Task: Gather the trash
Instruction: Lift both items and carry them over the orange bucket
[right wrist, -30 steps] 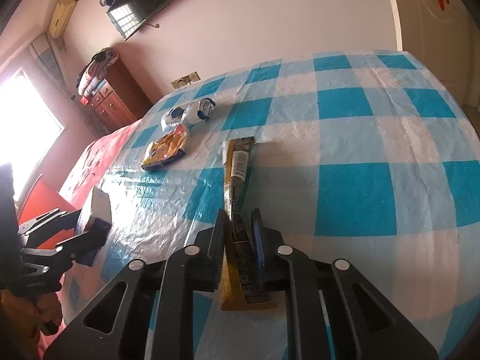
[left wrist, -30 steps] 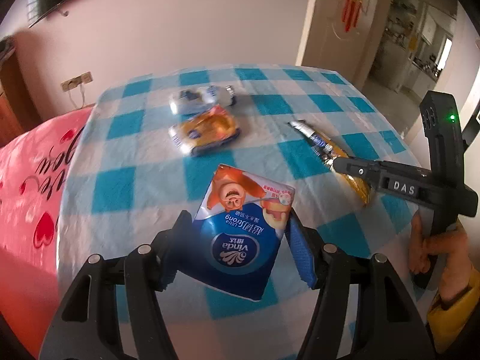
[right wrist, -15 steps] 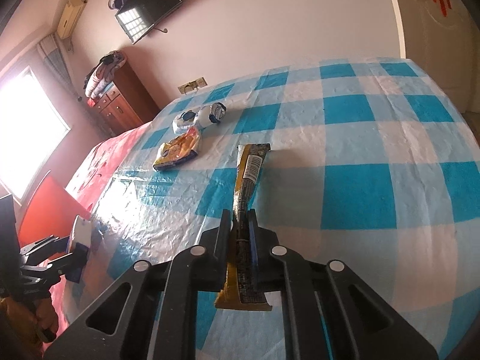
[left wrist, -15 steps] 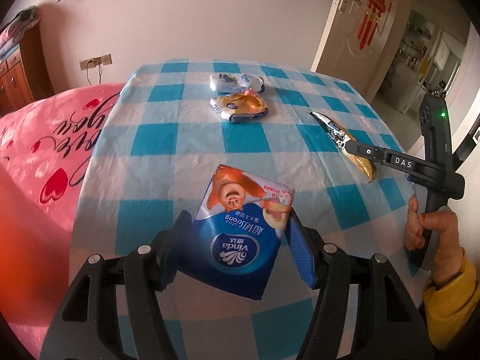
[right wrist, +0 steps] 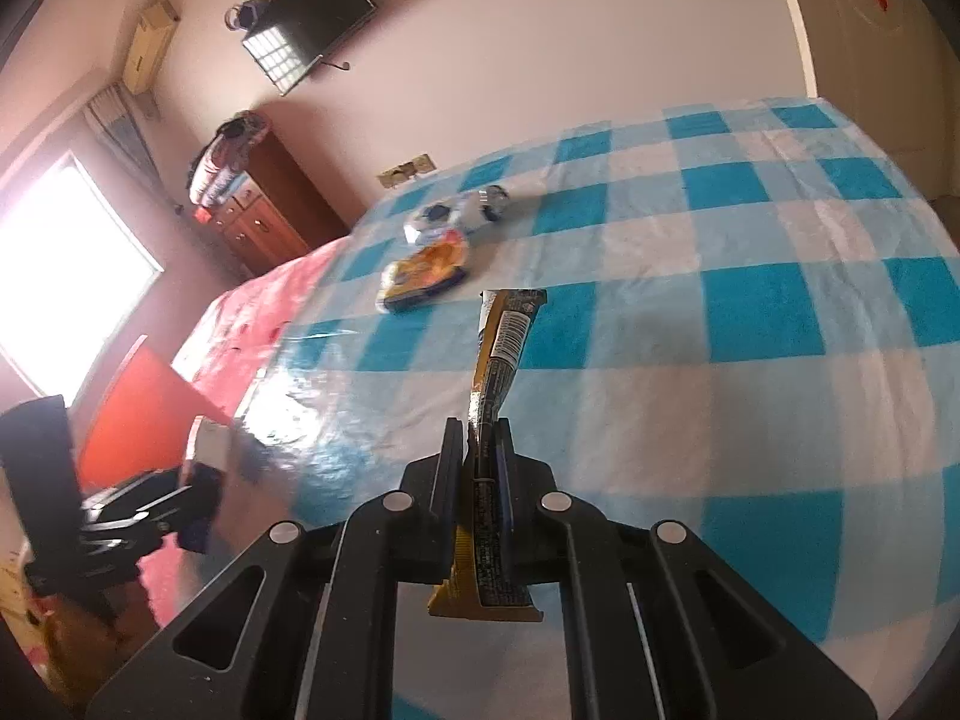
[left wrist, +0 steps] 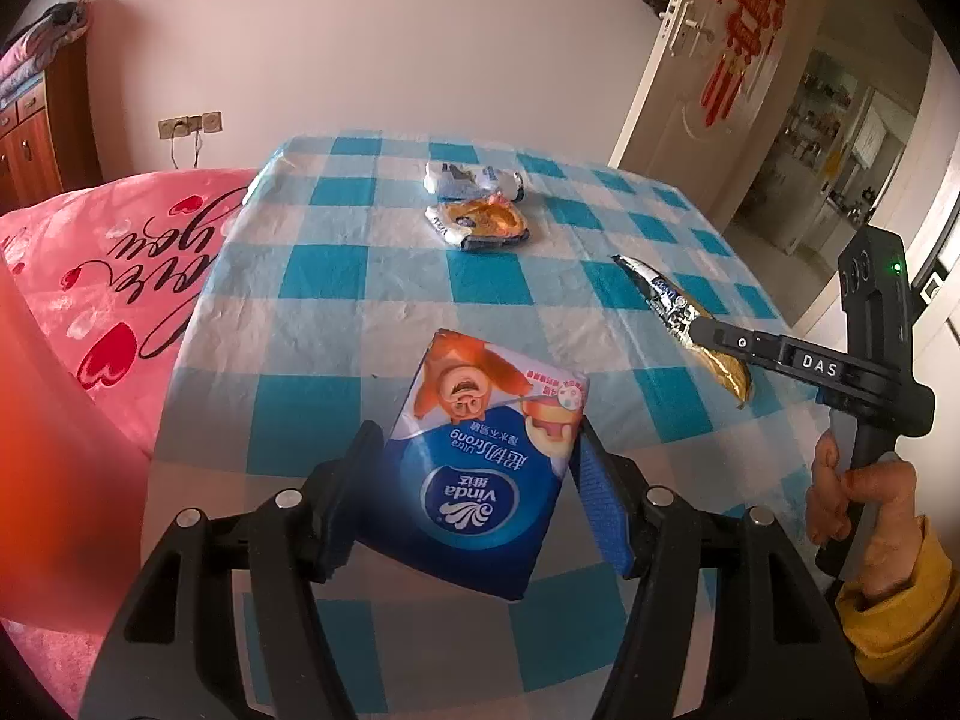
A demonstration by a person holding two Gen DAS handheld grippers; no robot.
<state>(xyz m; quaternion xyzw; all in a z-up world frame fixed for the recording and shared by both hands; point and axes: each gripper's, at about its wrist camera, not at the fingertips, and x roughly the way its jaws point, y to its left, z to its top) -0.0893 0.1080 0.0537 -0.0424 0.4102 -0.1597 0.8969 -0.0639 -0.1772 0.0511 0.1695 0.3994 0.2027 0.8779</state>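
Both grippers have lifted back from the checked table (left wrist: pixel 384 324), left gripper (left wrist: pixel 474 480) clamping the tissue pack (left wrist: pixel 480 462) at lower centre, right gripper (right wrist: pixel 480 456) pinching the gold wrapper (right wrist: pixel 501 354), leaving 2 wrappers (left wrist: pixel 480 222) upper centre to collect.

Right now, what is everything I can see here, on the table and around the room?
tissue pack: 1, blue and orange, between the left fingers
long wrapper: 1, gold and black, pinched by the right fingers
snack wrapper: 1, orange, far part of the table
crumpled wrapper: 1, white and blue, just behind the orange one
tablecloth: 1, blue-white check
bedding: pink, beside the table
TV: 1, wall-mounted
left gripper: black
right gripper: black
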